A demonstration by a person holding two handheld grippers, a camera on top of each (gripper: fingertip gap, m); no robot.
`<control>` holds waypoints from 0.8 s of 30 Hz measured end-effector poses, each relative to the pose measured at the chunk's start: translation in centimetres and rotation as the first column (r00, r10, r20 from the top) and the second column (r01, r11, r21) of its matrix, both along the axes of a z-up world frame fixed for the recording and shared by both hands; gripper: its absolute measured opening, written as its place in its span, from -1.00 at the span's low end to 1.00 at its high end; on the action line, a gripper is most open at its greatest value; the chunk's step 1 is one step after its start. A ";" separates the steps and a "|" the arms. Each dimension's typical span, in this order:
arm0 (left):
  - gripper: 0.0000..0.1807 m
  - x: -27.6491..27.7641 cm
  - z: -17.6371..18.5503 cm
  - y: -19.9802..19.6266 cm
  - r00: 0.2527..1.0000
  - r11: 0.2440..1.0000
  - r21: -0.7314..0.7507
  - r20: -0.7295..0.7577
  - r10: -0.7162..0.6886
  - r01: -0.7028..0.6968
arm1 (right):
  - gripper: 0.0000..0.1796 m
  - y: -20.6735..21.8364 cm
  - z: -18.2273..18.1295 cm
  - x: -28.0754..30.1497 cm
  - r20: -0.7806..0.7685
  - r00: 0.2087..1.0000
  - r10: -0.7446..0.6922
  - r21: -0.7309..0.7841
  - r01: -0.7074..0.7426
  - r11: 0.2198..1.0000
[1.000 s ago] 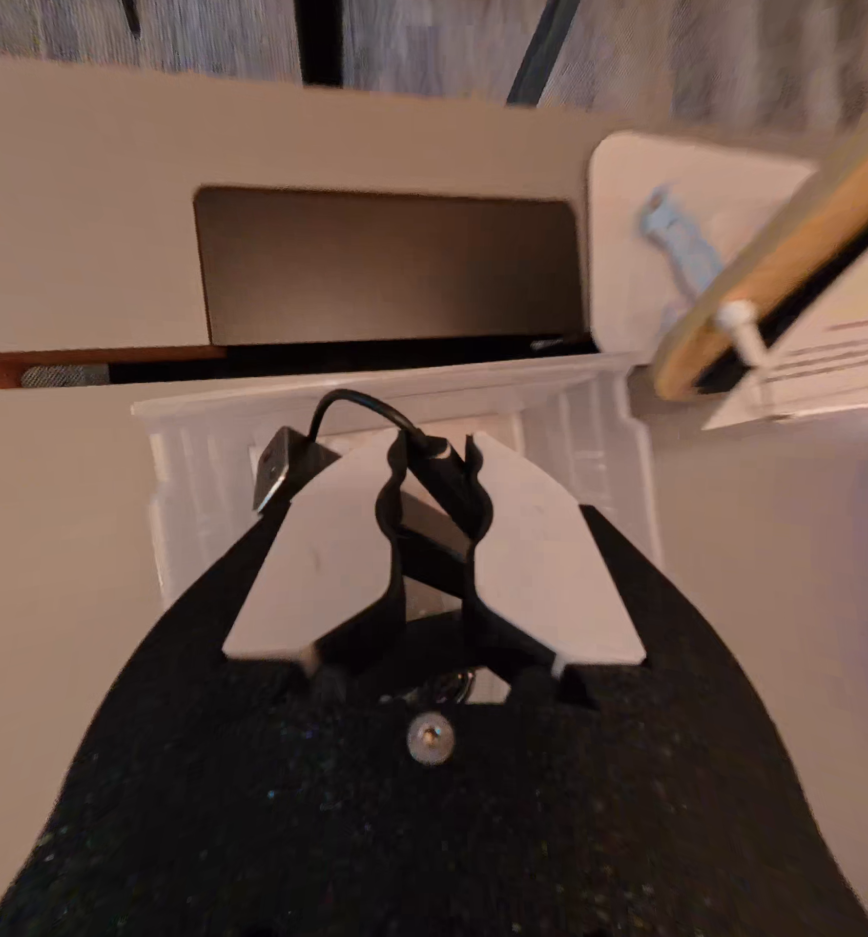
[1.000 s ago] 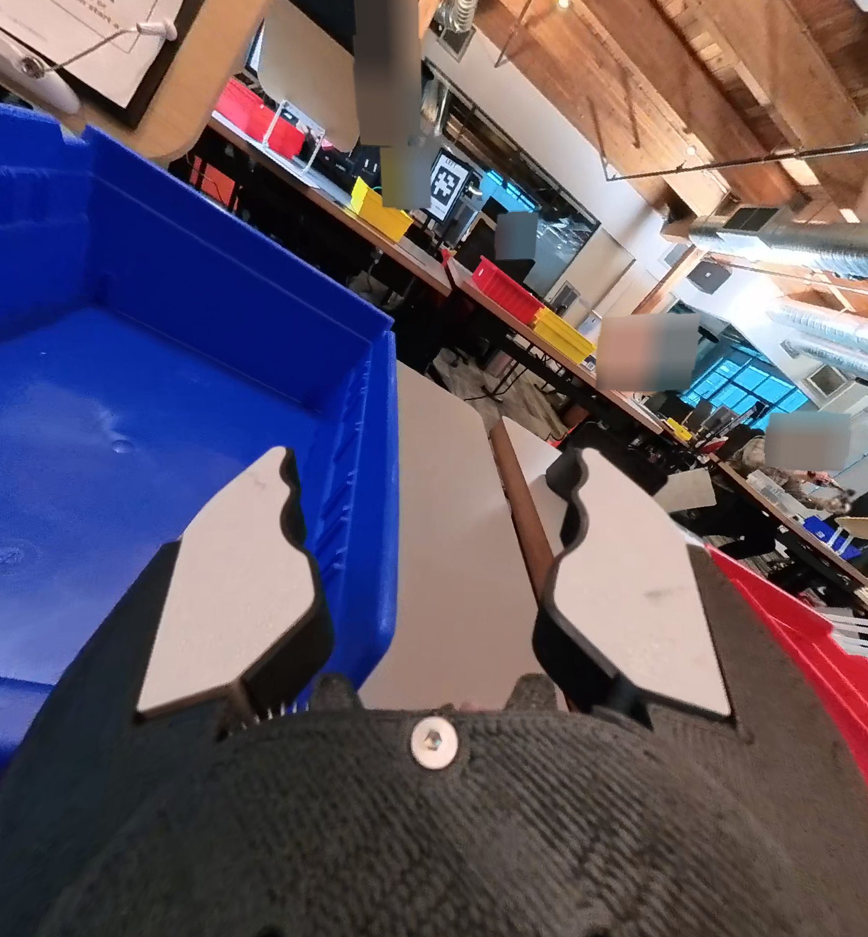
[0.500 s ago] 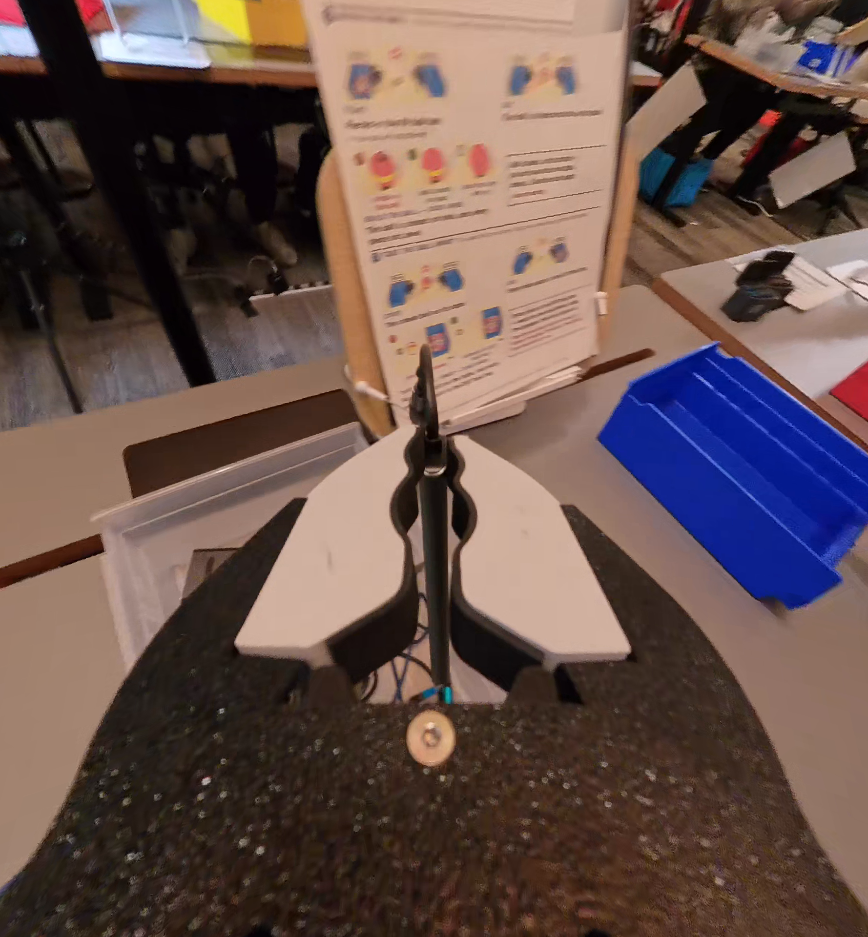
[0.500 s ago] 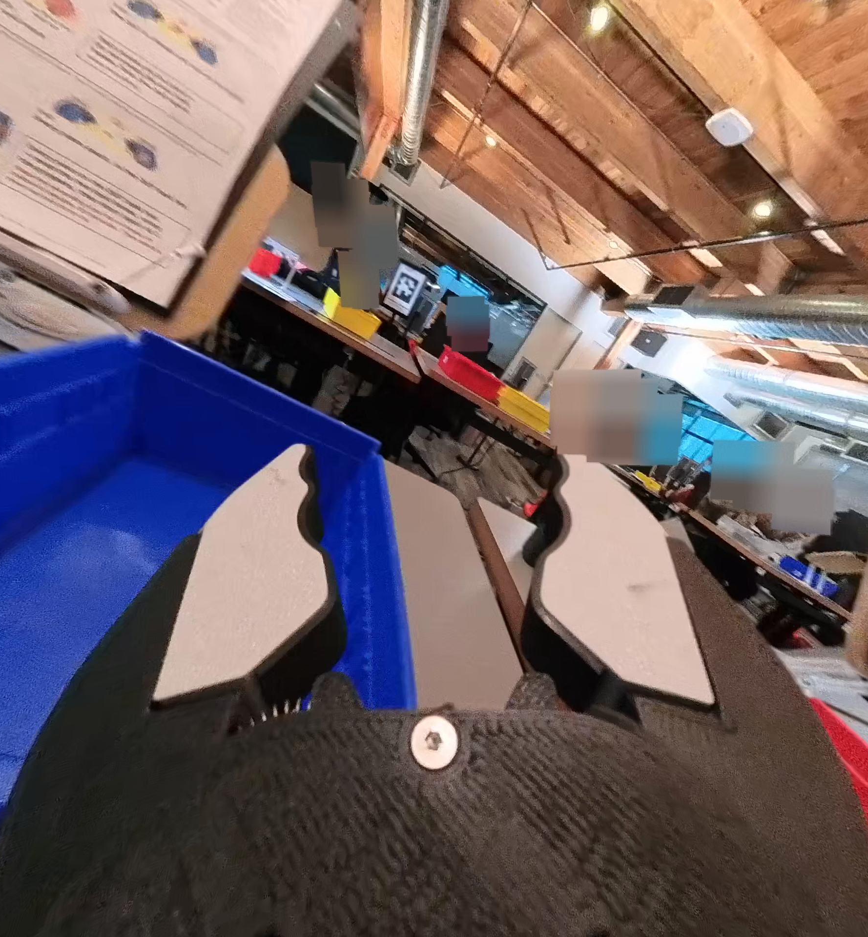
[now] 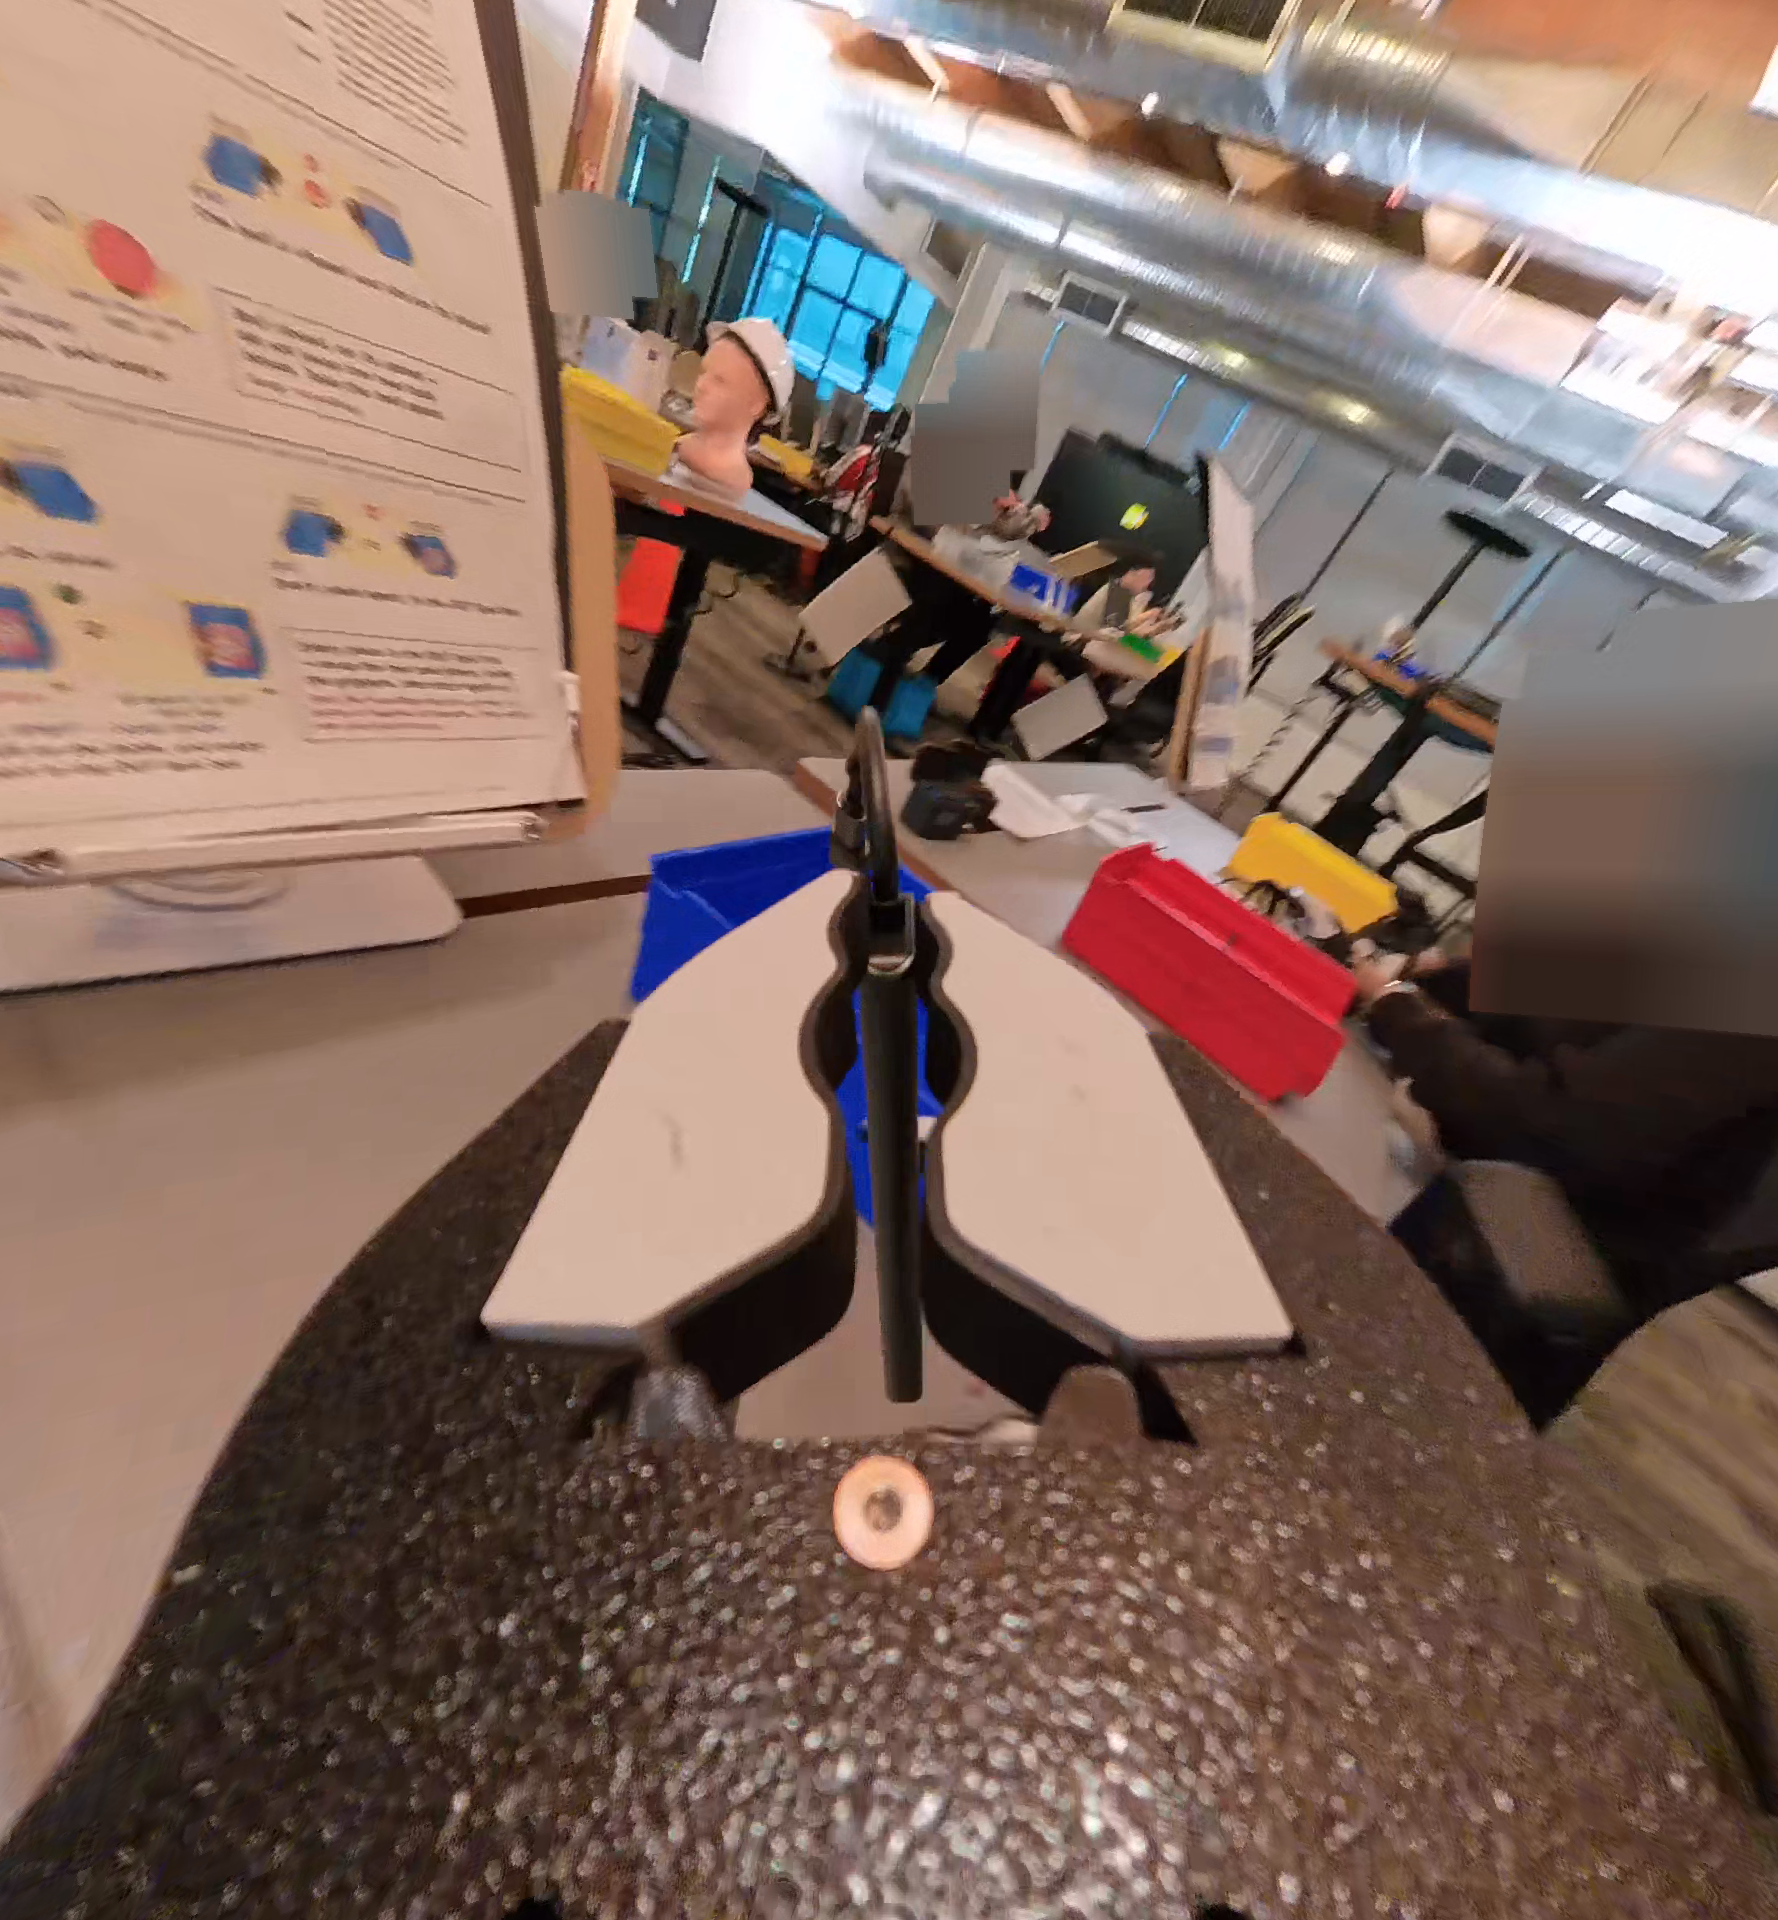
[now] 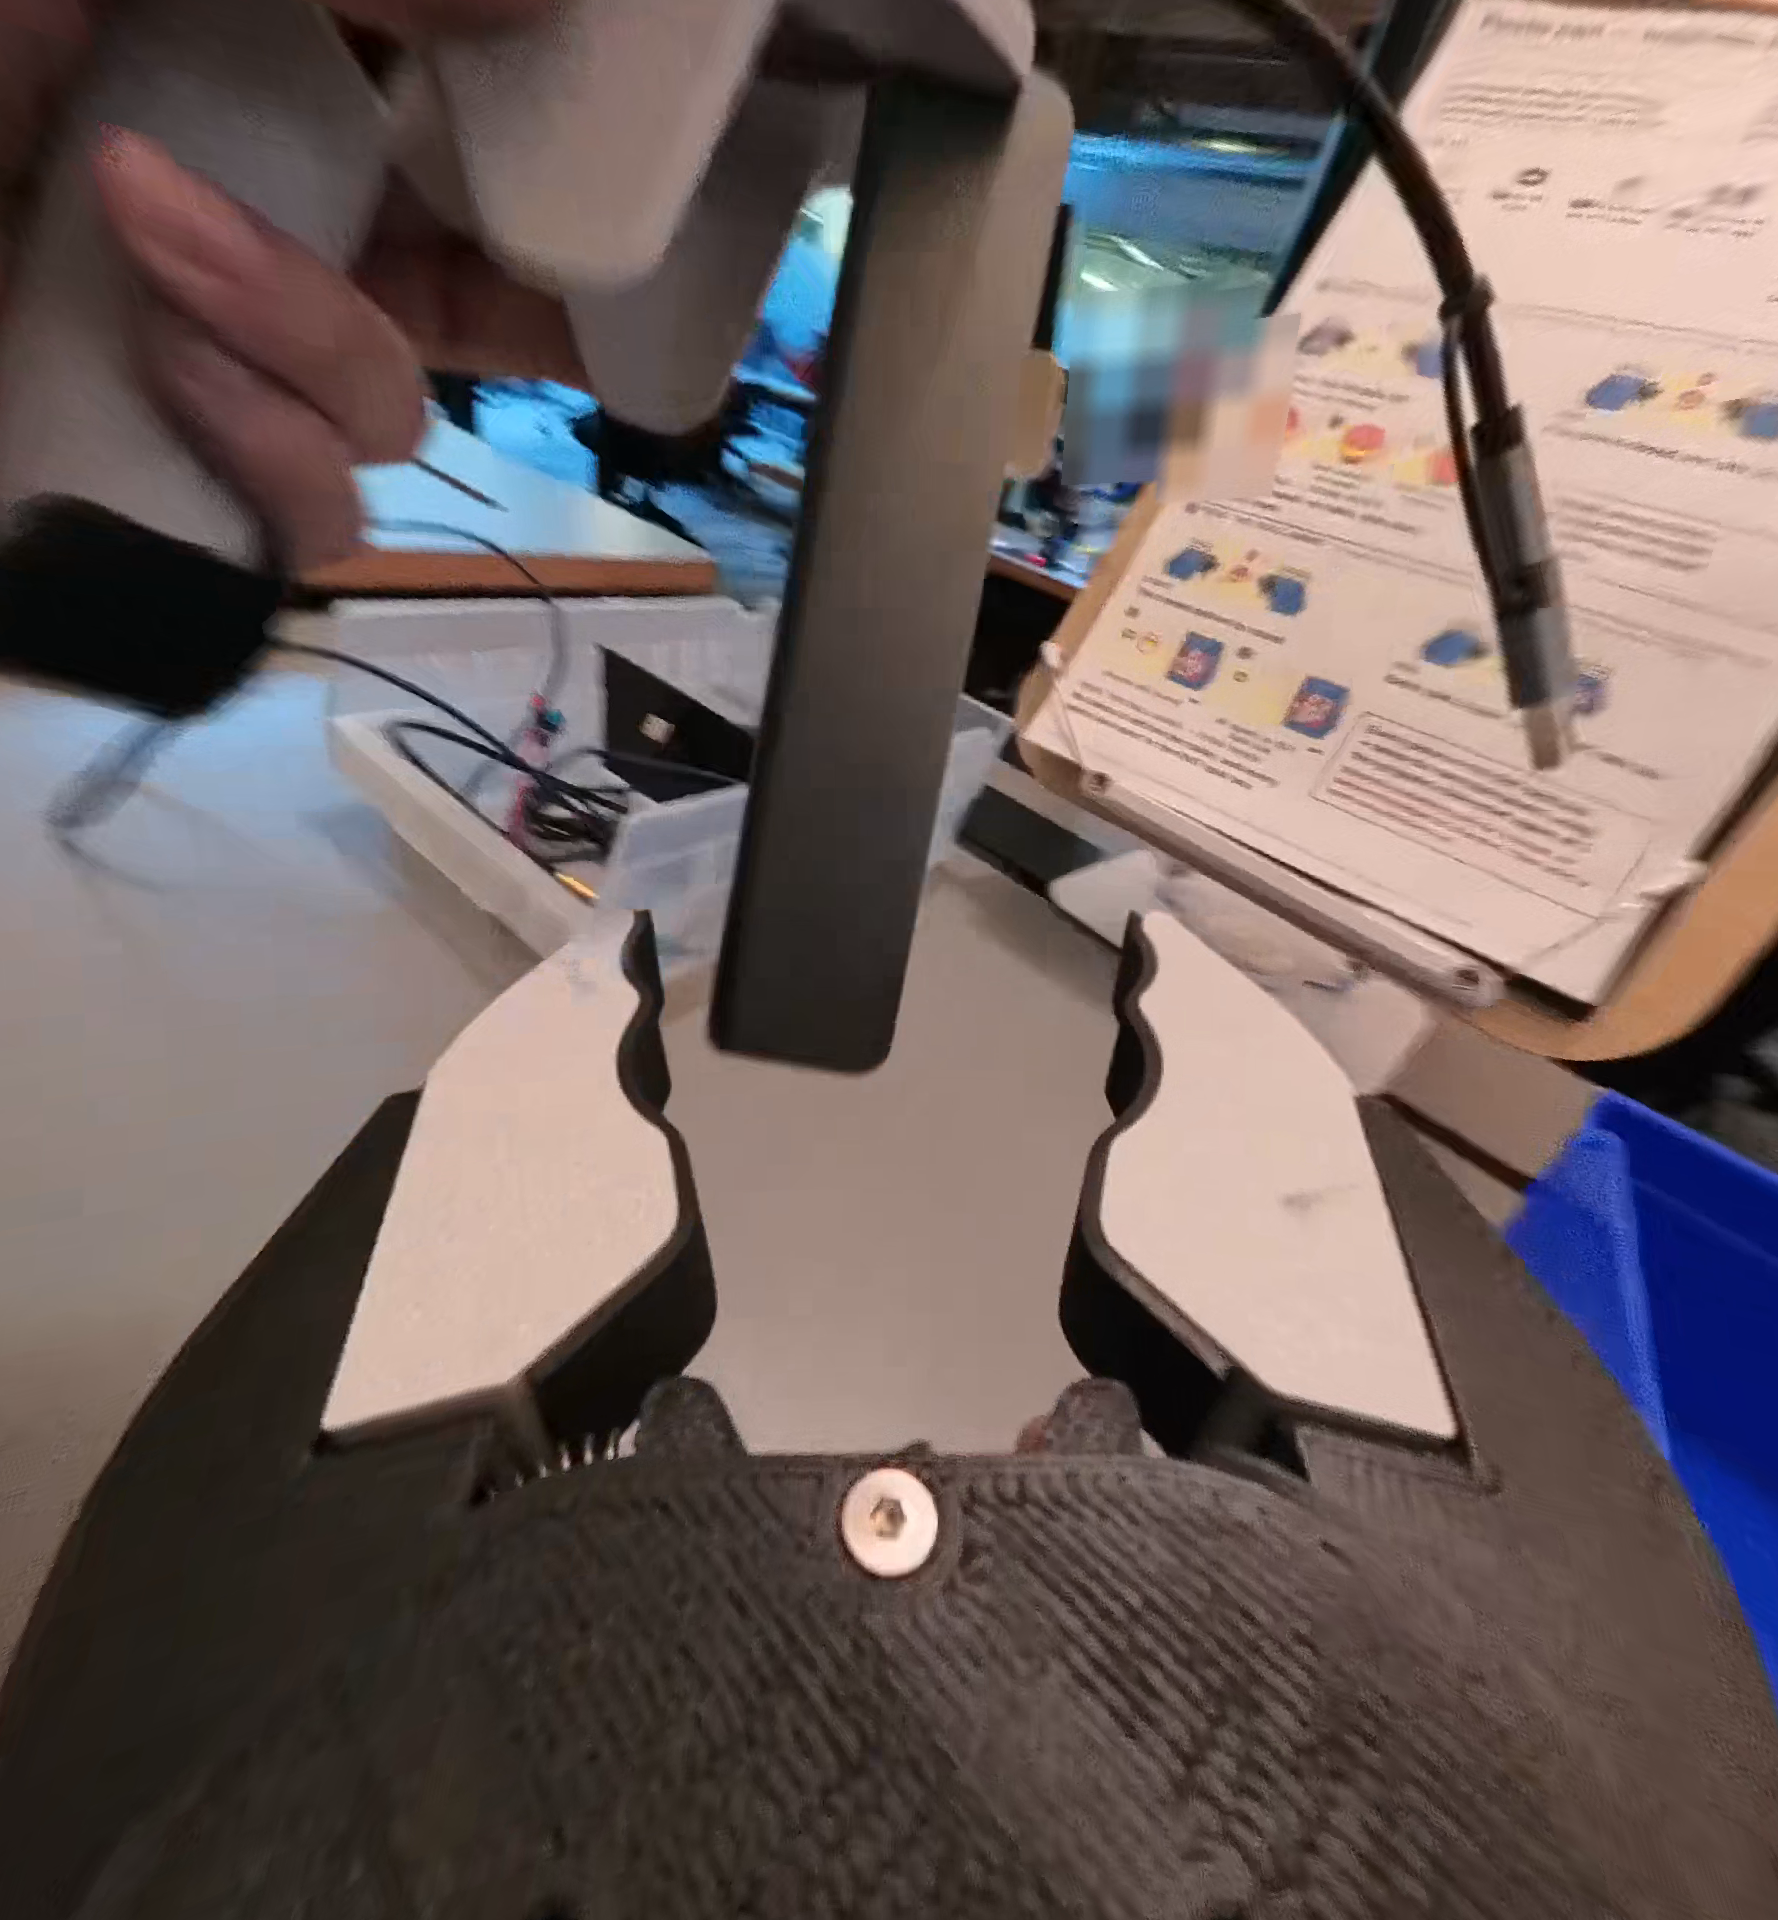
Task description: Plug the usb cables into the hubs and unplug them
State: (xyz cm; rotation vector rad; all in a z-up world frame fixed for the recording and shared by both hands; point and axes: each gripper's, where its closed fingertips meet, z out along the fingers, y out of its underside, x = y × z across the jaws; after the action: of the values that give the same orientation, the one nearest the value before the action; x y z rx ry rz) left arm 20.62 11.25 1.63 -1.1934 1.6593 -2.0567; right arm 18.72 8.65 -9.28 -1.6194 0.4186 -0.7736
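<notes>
The left gripper (image 5: pixel 890 925) is squeezed tight on a thin dark hub (image 5: pixel 893 1164). We see the hub edge-on there, standing up between the two grey fingers (image 5: pixel 698 1153). A short black cable (image 5: pixel 869 790) loops up from the top end of the hub.

In the right wrist view, the same hub (image 6: pixel 885 582) shows its wide flat side. It hangs down from the left gripper (image 6: pixel 739 62), which is high up at the top, with a person's hand (image 6: pixel 199 312) around it. The bottom end of the hub comes down just into the gap between the right gripper's tips. The right gripper (image 6: pixel 885 966) is spread wide and grips nothing. Its fingers (image 6: pixel 521 1184) do not touch the hub. The hub's cable curves over to the right, and its metal usb plug (image 6: pixel 1524 603) dangles free in the air, pointing down.

Behind the hub, far on the grey table (image 6: pixel 137 1039), sits a clear plastic box (image 6: pixel 594 821) with thin wires in it. To the right stands a board with a picture sheet (image 6: pixel 1467 582) clipped on it. A blue bin (image 6: pixel 1716 1309) is at the near right.

In the left wrist view the blue bin (image 5: pixel 739 904) lies just past the fingers. A red bin (image 5: pixel 1207 966) is farther right. The picture sheet (image 5: pixel 230 416) stands on the left.
</notes>
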 end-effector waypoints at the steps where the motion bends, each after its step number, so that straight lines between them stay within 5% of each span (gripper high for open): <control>1: -0.92 -0.7 -0.2 -0.4 1.000 0.999 -0.051 -0.006 -0.011 0.011 | -0.10 -0.2 -0.4 0.4 0.035 0.998 -0.046 -0.029 0.047 0.998; 4: -0.92 -2.1 -1.0 -0.1 1.000 0.991 -0.131 0.004 -0.007 0.007 | -0.55 0.8 -0.9 -1.9 0.139 0.987 0.086 -0.096 -0.073 0.993; 14: -0.85 -8.4 -3.9 1.8 0.971 0.960 -0.148 0.068 -0.231 0.239 | -0.59 -2.2 -0.6 -5.3 0.293 0.914 0.282 -0.361 -0.167 0.918; 20: -0.52 -10.7 -4.4 4.0 0.957 0.953 0.293 0.247 -0.152 0.076 | -0.59 -4.7 0.4 -6.0 0.335 0.867 0.368 -0.520 -0.155 0.840; 24: -0.39 -13.3 -5.1 1.8 0.876 0.723 0.690 0.342 -0.340 0.011 | -0.59 -6.1 0.6 -5.9 0.430 0.818 0.382 -0.671 0.007 0.741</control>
State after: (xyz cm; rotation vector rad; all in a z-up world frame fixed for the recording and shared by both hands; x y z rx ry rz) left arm 7.34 13.08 -3.48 -0.2838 2.0432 -1.4082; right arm 12.79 2.54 -8.66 -1.9243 -0.5071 -1.2586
